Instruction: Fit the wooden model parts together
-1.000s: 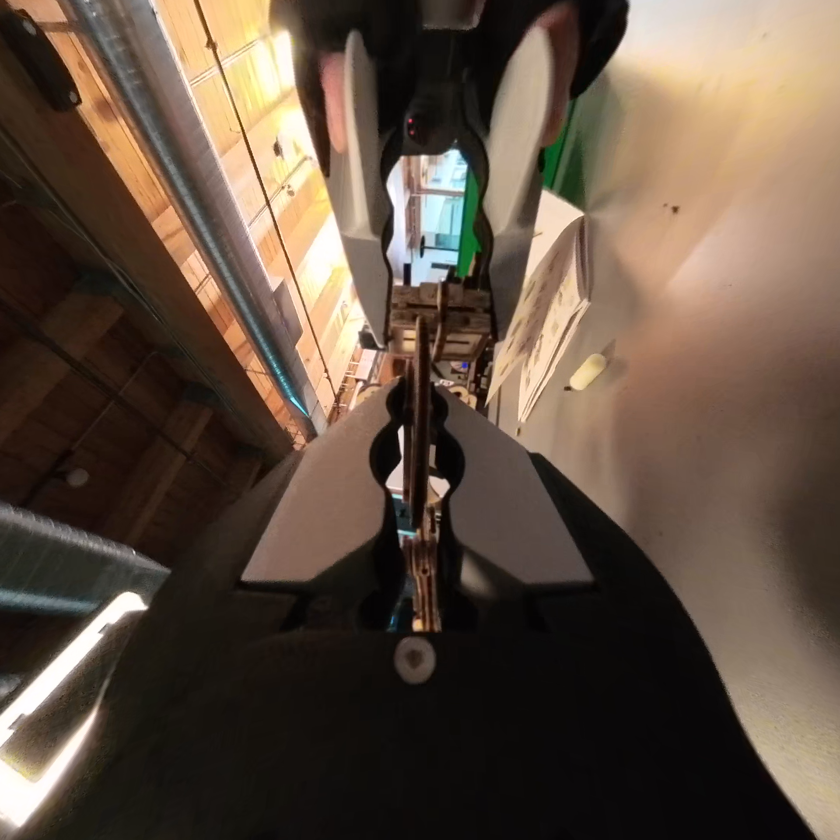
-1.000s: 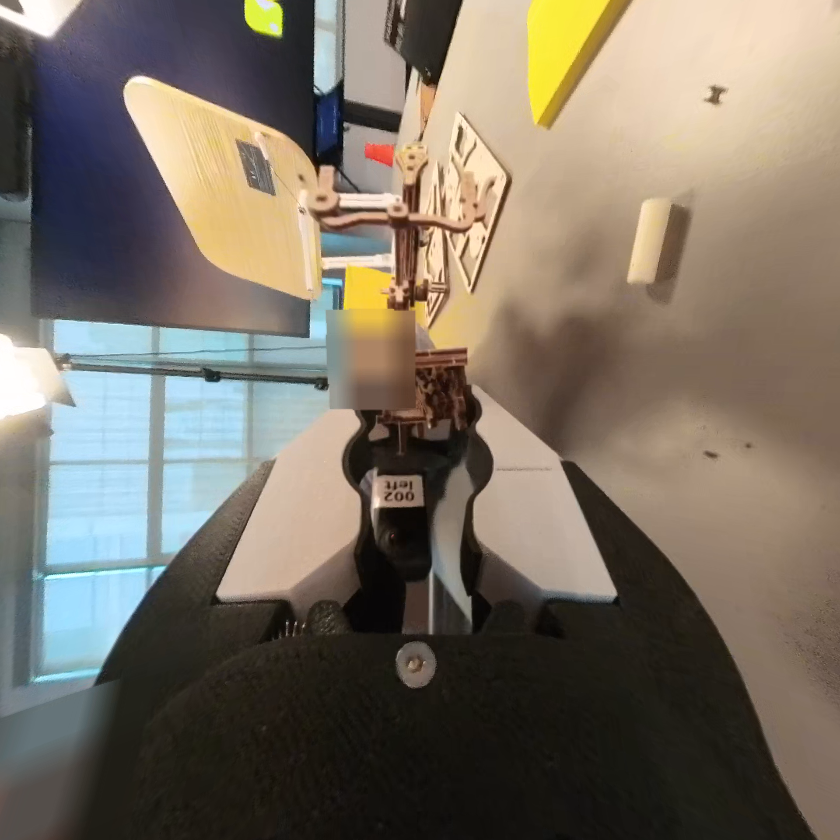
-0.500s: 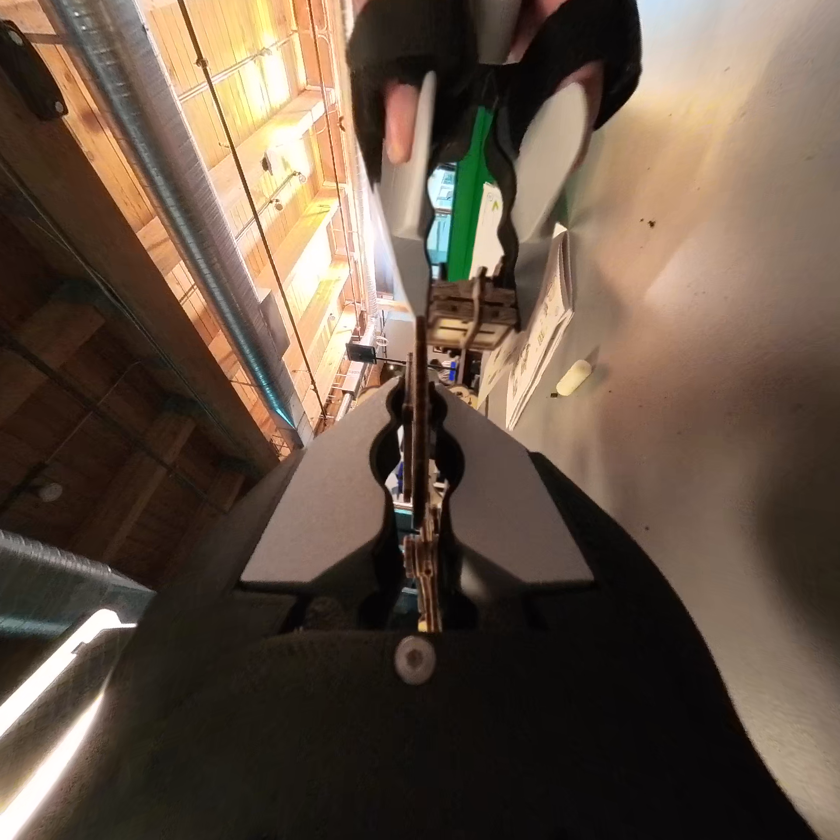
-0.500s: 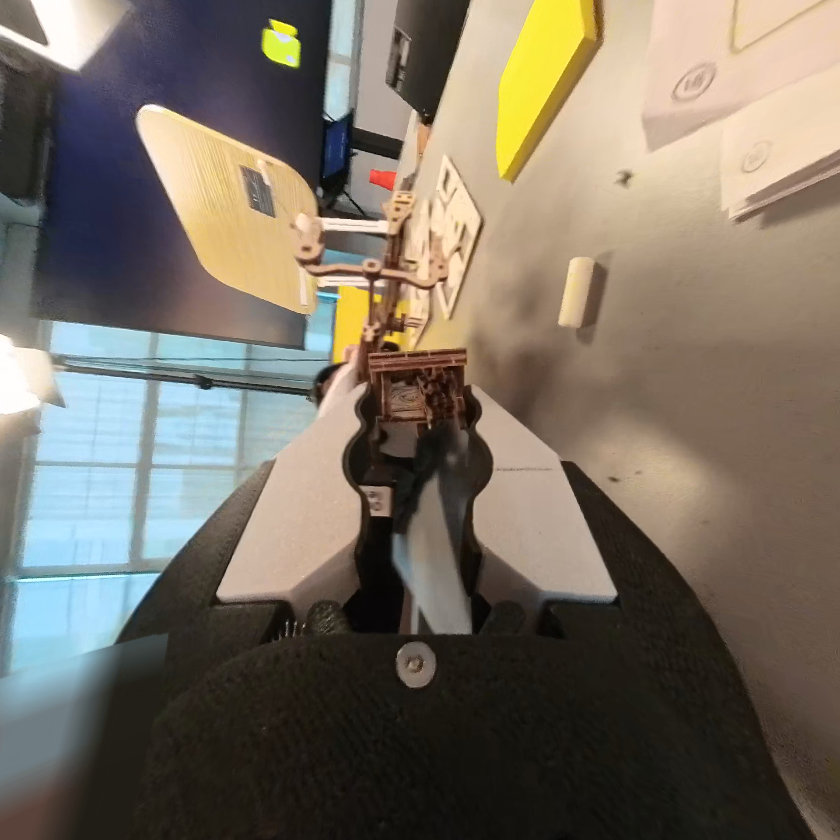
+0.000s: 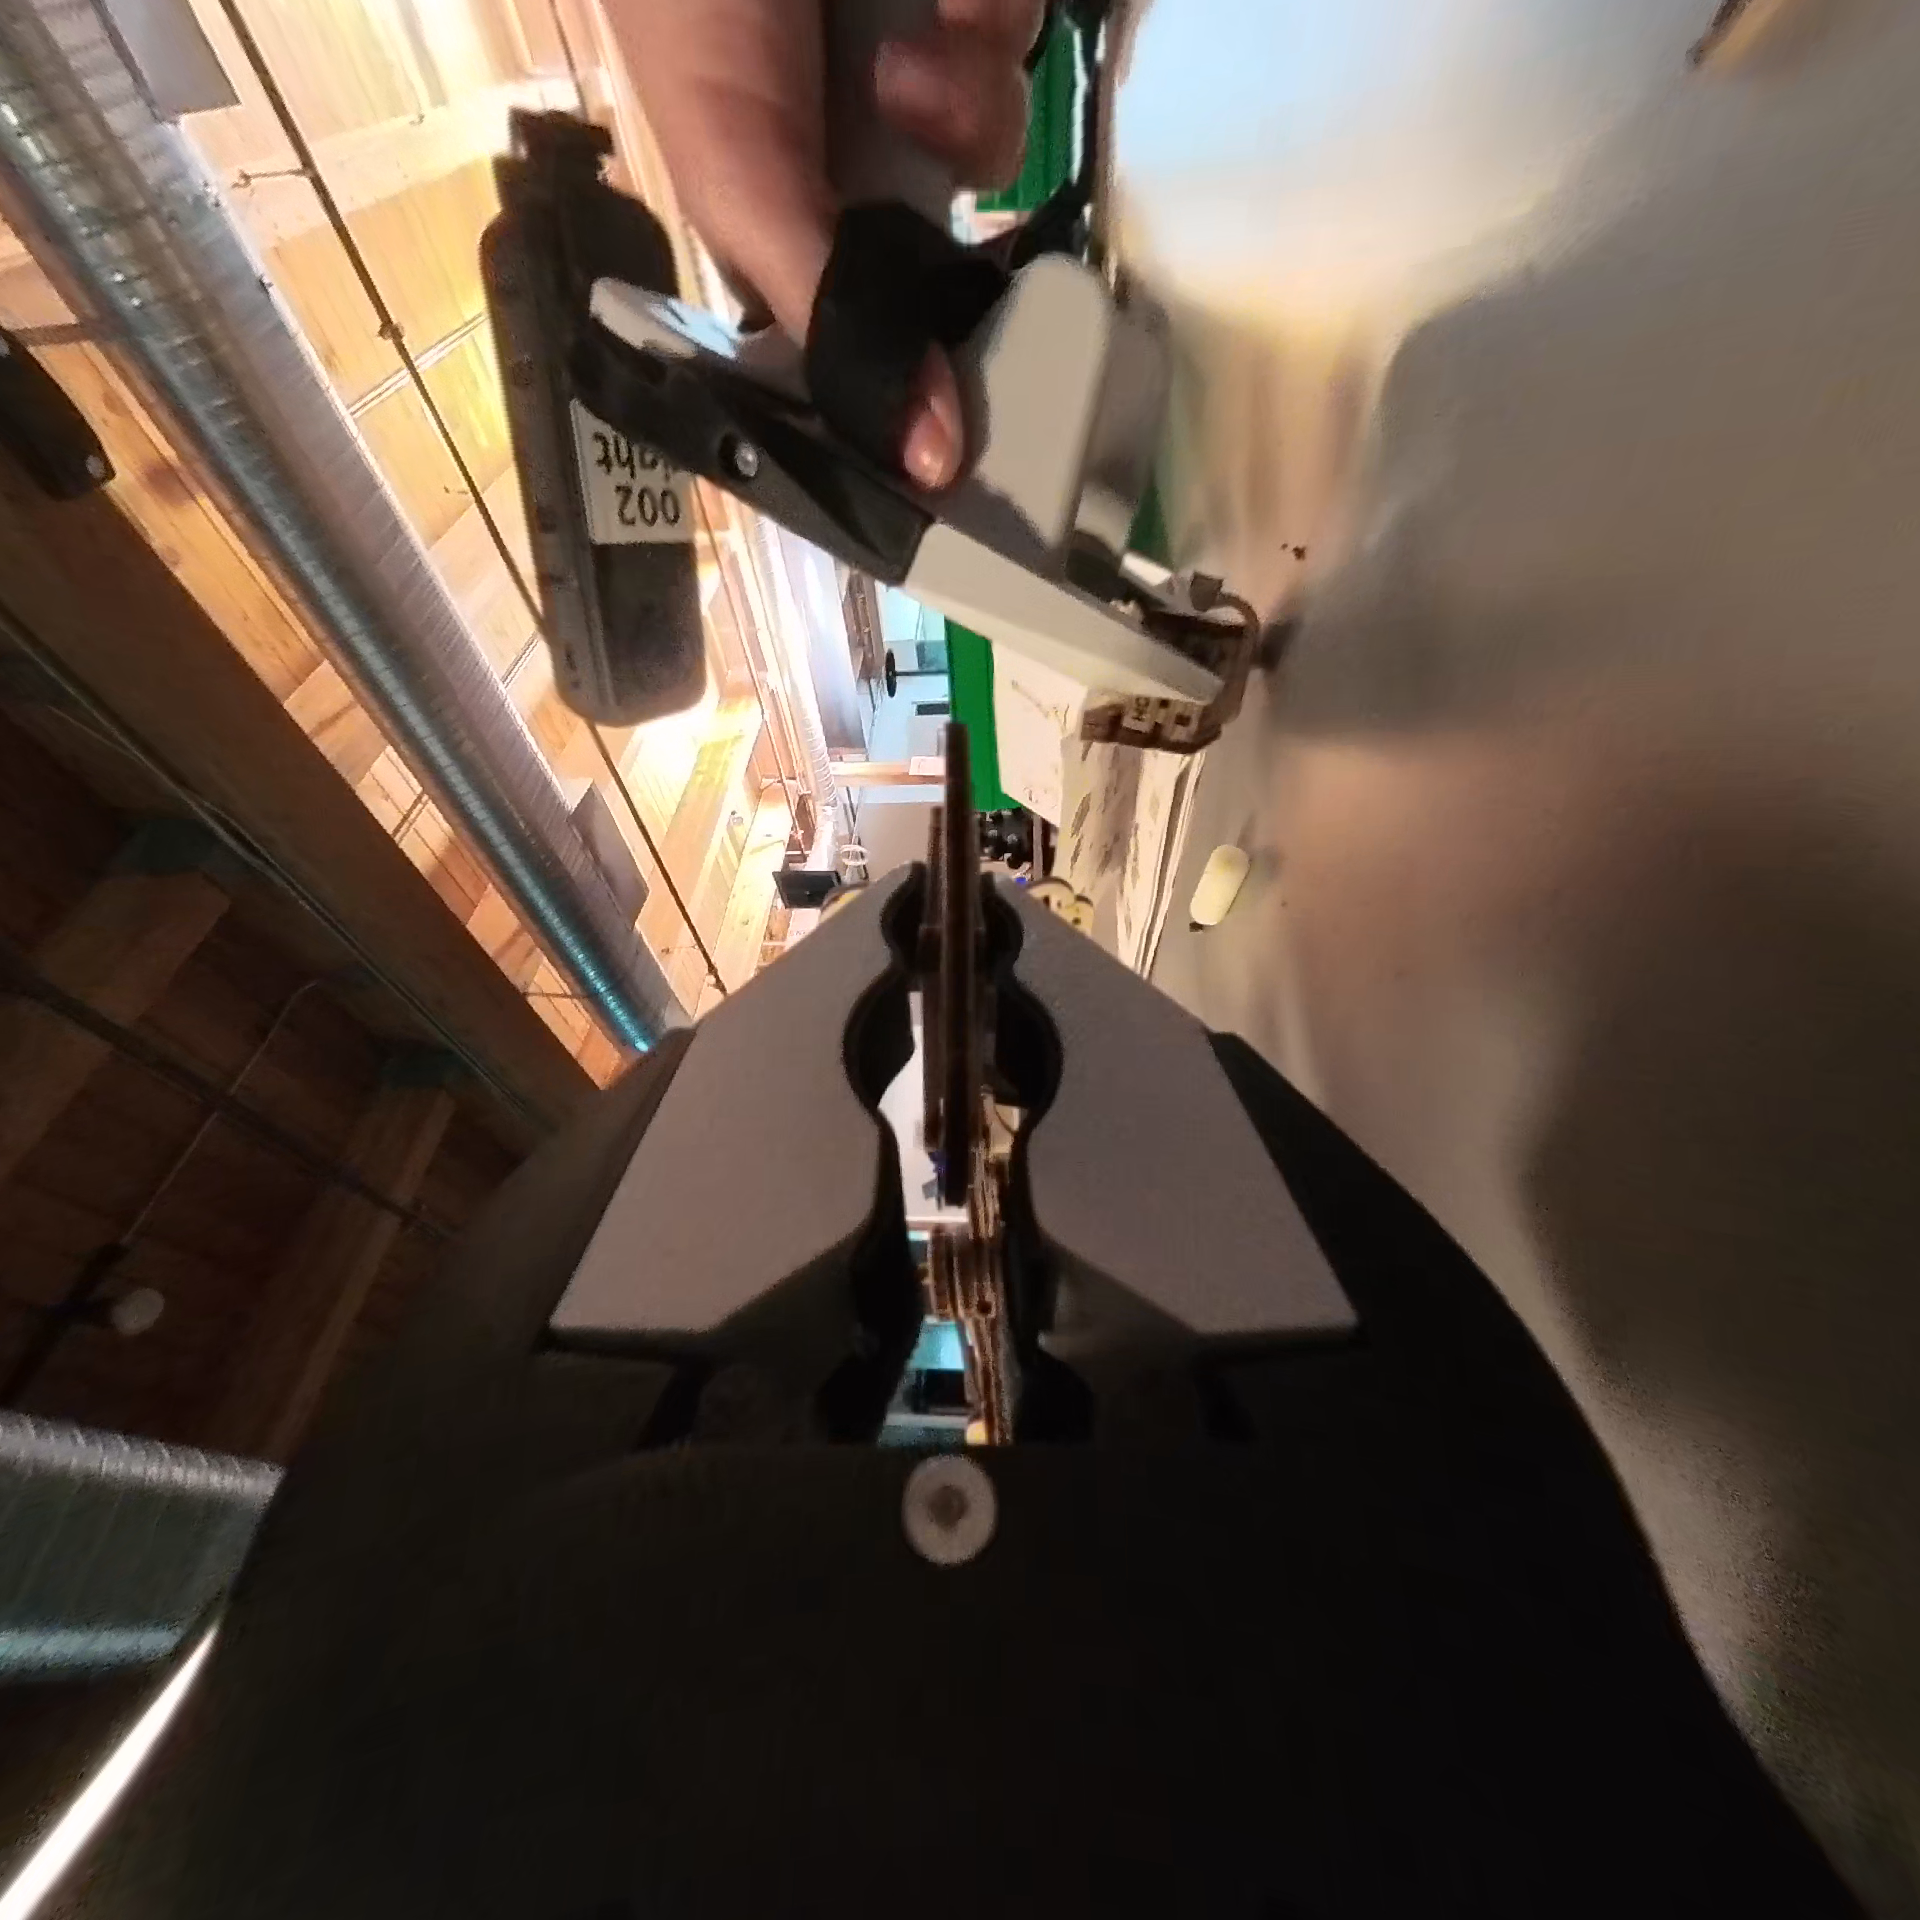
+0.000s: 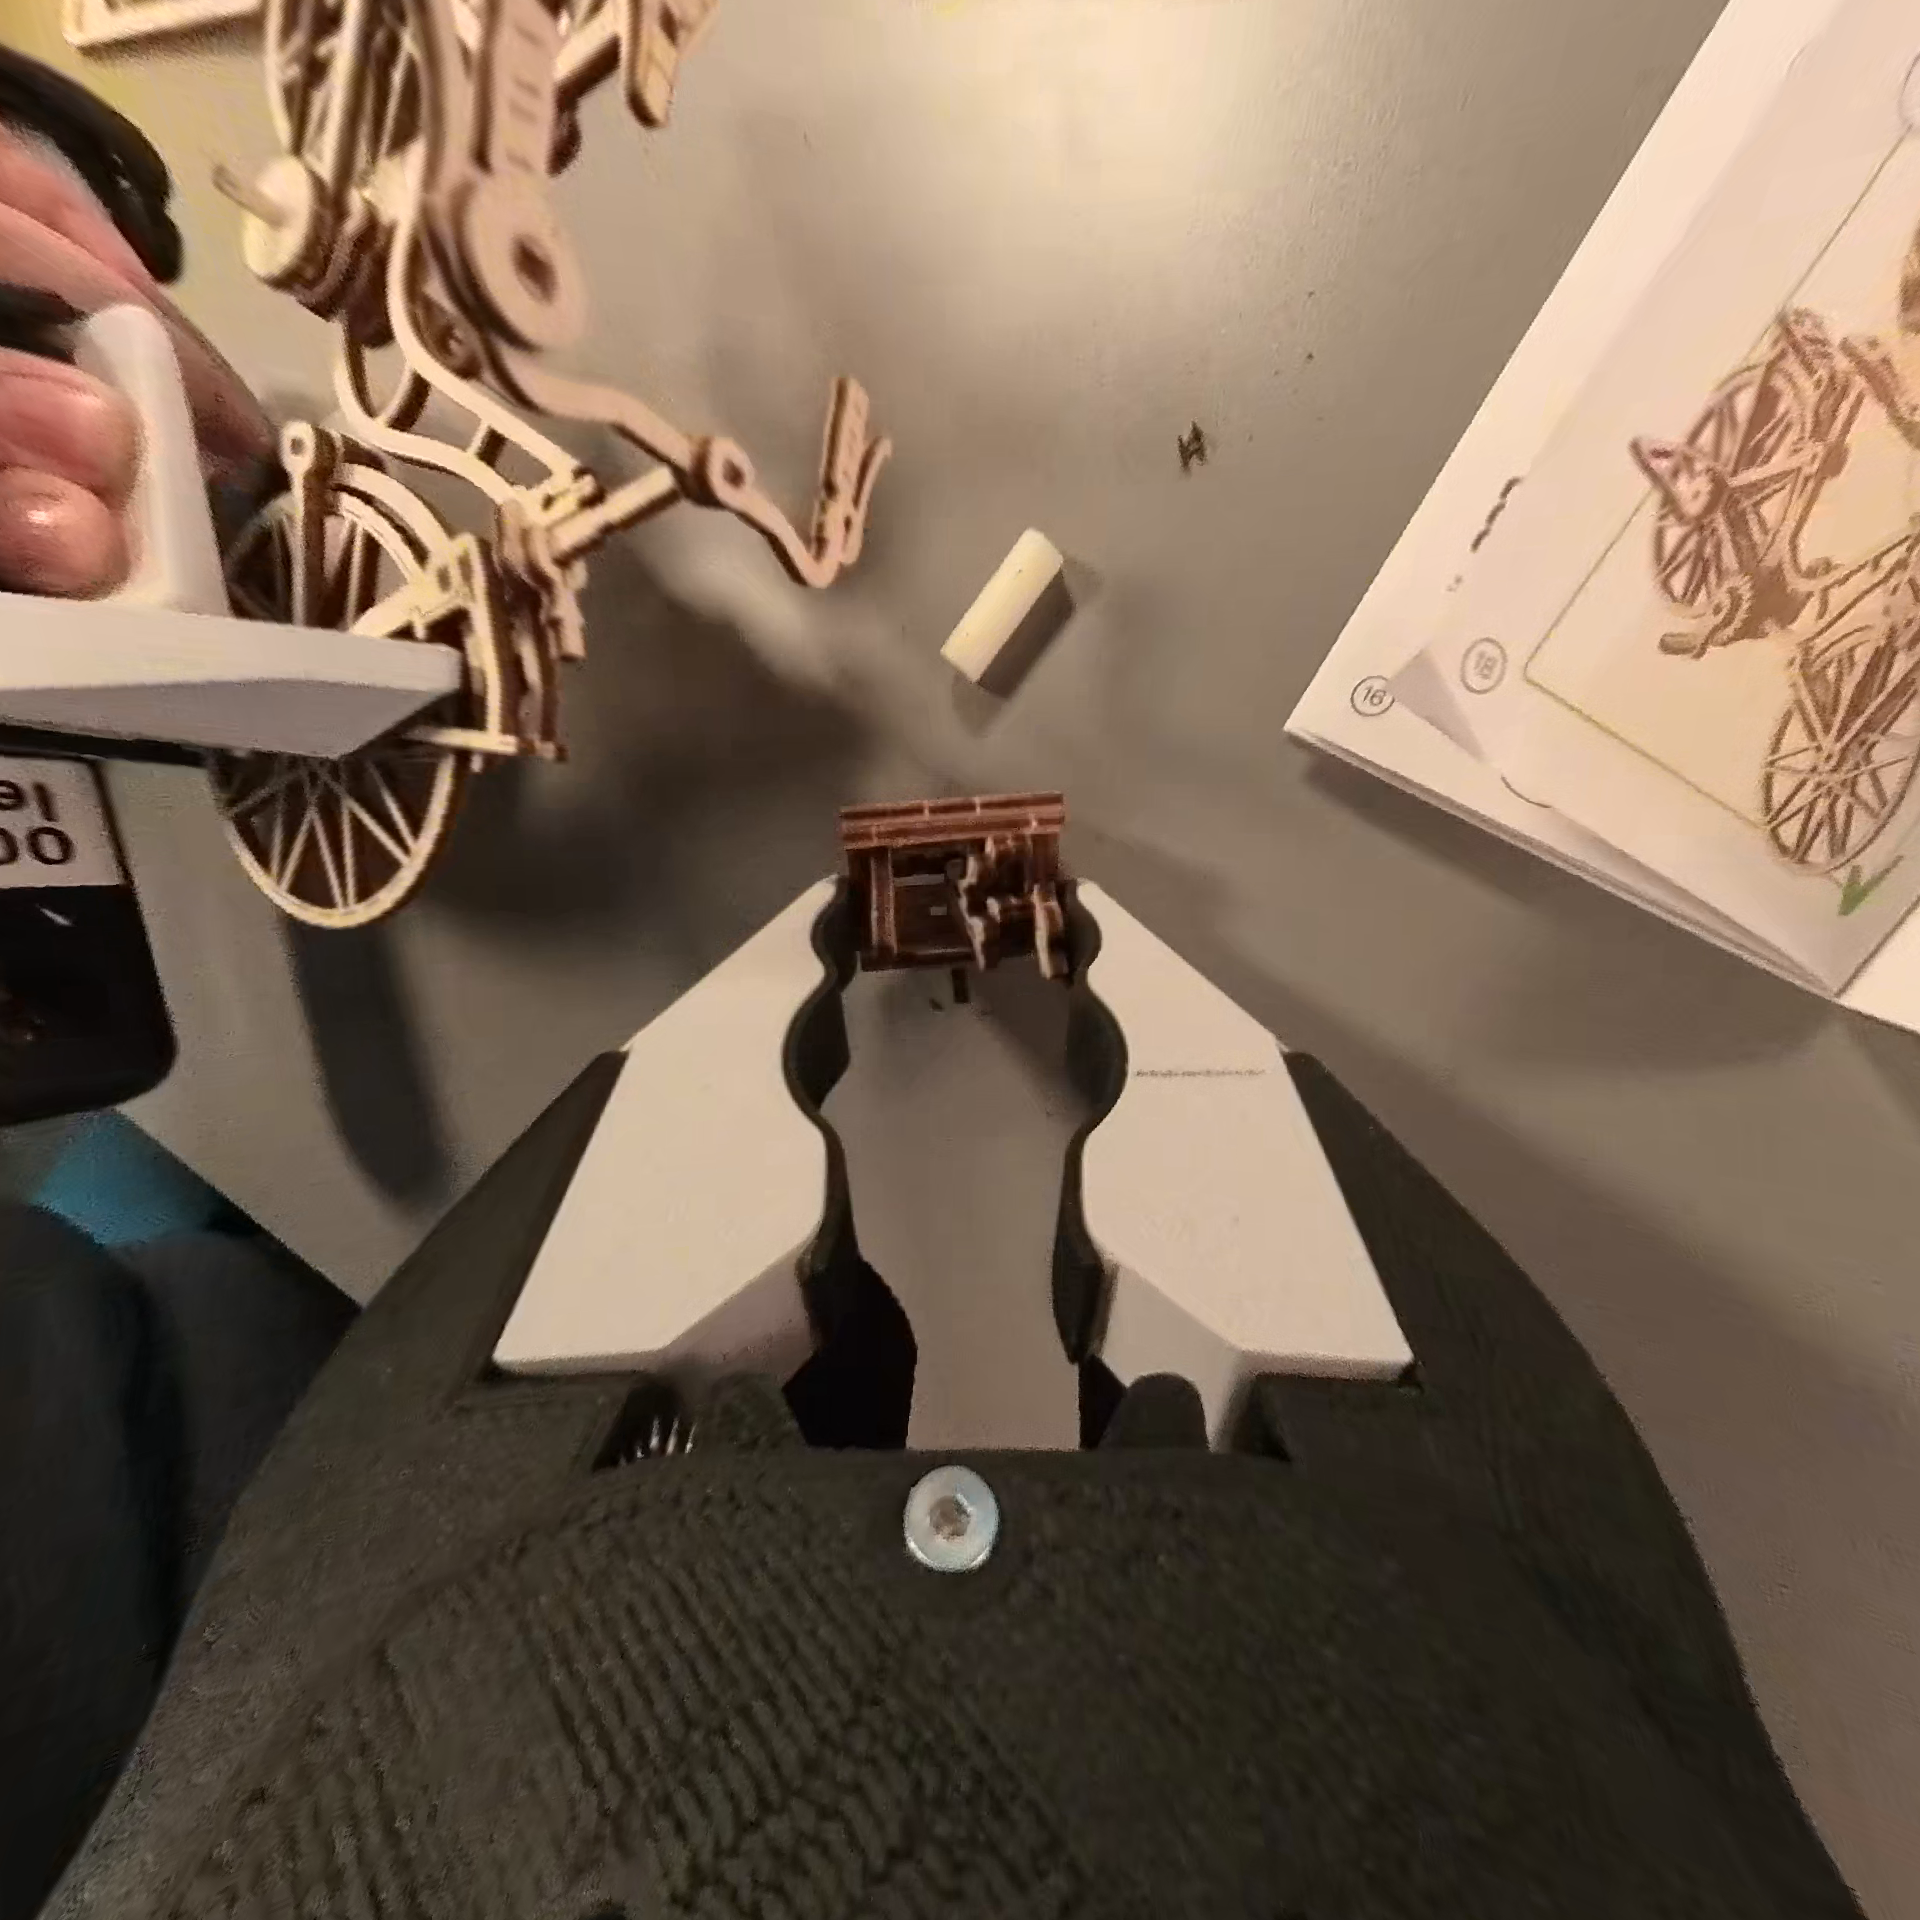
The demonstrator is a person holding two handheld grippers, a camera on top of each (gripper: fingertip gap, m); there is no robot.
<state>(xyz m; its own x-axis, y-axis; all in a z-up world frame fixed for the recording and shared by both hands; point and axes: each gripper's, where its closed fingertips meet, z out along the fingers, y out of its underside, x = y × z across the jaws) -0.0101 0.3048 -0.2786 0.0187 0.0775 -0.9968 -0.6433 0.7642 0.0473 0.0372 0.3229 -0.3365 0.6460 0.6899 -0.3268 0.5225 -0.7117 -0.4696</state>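
Two wooden model parts, held apart above a grey tabletop. First, a pale laser-cut bicycle model (image 6: 436,540): spoked wheel with dark burnt edges lowest at left, curved frame and handlebar stretching toward the centre, upper end blurred and cut off by the picture's edge; clamped at the wheel end, clear of the table. Seen edge-on in the left wrist view as a thin dark blade (image 5: 956,997) standing upright. Second, a small box-like assembly (image 6: 956,894) of dark brown layered wood, slatted top edge, tiny stepped pieces inside, pinched by its two sides just below and right of the bicycle's wheel, not touching it.
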